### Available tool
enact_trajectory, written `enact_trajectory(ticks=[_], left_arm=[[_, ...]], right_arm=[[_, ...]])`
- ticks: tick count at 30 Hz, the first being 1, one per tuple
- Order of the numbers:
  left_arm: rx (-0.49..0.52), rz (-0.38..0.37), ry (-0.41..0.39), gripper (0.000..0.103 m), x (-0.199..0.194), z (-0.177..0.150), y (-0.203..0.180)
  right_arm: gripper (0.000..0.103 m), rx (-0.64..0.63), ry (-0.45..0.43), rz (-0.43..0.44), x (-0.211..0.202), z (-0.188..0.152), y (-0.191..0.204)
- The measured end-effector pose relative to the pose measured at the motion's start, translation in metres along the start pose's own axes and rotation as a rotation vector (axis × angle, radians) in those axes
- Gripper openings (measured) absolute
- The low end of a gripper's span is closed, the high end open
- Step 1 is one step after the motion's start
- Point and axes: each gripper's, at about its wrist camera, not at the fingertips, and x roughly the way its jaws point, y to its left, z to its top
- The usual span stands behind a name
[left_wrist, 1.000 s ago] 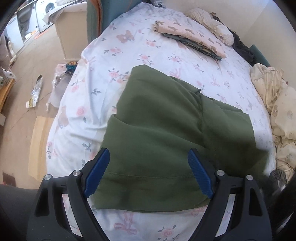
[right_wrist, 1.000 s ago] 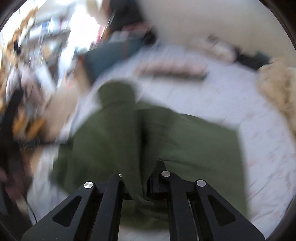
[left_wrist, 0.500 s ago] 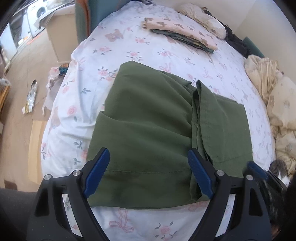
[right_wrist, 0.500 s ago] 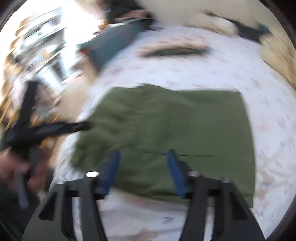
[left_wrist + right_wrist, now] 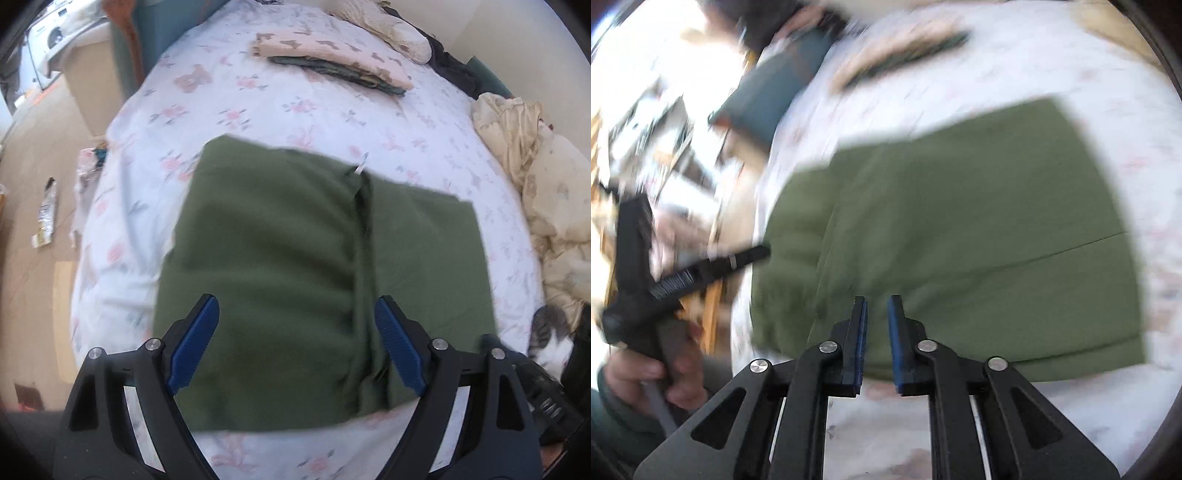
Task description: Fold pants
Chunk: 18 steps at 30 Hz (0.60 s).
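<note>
Pants: the green pants [image 5: 295, 266] lie folded into a flat, roughly square block on the near half of the bed, a raised fold edge running near-to-far right of their middle; in the right wrist view [image 5: 960, 229] a thin seam line crosses their near right part.
Tag: a small white tag [image 5: 360, 168] shows at the far end of that fold edge.
Left gripper: the left gripper [image 5: 293, 343] hangs over the near part of the pants, jaws spread wide, blue pads [image 5: 194, 343] clear of the cloth and nothing between them; from the right wrist view it shows as a black frame [image 5: 676, 273] at the pants' left edge.
Right gripper: the right gripper [image 5: 878, 341] sits over the near edge of the pants, its jaws have just been closing and now stand nearly together with a narrow gap, empty, the blue pads [image 5: 895, 343] not pinching any cloth.
Hand: a person's hand [image 5: 653, 365] grips the left gripper's handle, low at the left of the right wrist view.
Bed: a white sheet [image 5: 229, 107] printed with pink flowers and bears, bare around the pants on all sides.
Folded stack: a pink patterned garment on a dark one [image 5: 332, 62], far on the bed, well apart from the pants.
Bedding: cream crumpled bedding [image 5: 546, 192] along the right edge.
Cat: a grey and white cat [image 5: 550, 339], partly visible, near right.
Floor: brown floor [image 5: 33, 155] left of the bed, a strip of litter [image 5: 46, 210] on it.
</note>
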Motion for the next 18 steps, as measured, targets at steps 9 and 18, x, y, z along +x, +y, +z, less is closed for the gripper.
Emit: enact_trajectory(ticks=[9,18], left_arm=[[0.146,0.052,0.061,0.069,0.068,0.069,-0.052],[0.235,0.002,0.108,0.004,0.086,0.064,-0.083]], right_arm=[[0.054,0.454,-0.214,-0.104,-0.047,0.010,-0.110],[0.060,0.622,-0.250,-0.040,-0.063,0.009,-0.154]])
